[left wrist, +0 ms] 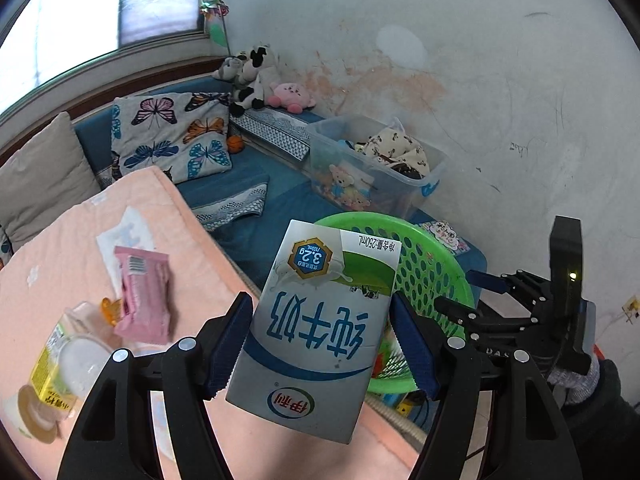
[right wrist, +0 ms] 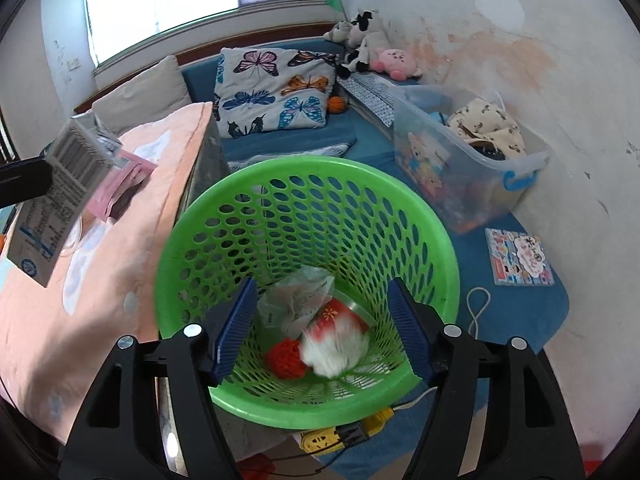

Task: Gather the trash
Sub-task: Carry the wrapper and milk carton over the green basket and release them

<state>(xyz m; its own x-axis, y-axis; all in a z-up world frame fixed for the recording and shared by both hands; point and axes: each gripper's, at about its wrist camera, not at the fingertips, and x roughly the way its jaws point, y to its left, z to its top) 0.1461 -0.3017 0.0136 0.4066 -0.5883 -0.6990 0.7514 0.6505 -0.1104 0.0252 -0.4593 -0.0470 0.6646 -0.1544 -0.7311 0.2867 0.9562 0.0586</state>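
I had the left hand-held gripper (left wrist: 322,344) clamped on the milk carton (left wrist: 320,320), lifted clear for the green basket (right wrist: 308,216), right hand-held gripper (right wrist: 322,328) open, empty above it.

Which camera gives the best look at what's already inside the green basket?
The right wrist view. It looks straight down into the green basket, showing crumpled paper, a red-and-white cup and a red ball. The left wrist view shows only part of its rim and wall behind the milk carton.

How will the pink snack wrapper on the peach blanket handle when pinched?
The flat pink foil snack wrapper is probably light and floppy, since it looks crinkled. Its glossy film may slip between fingers. Resting partly on white paper, it could drag that along.
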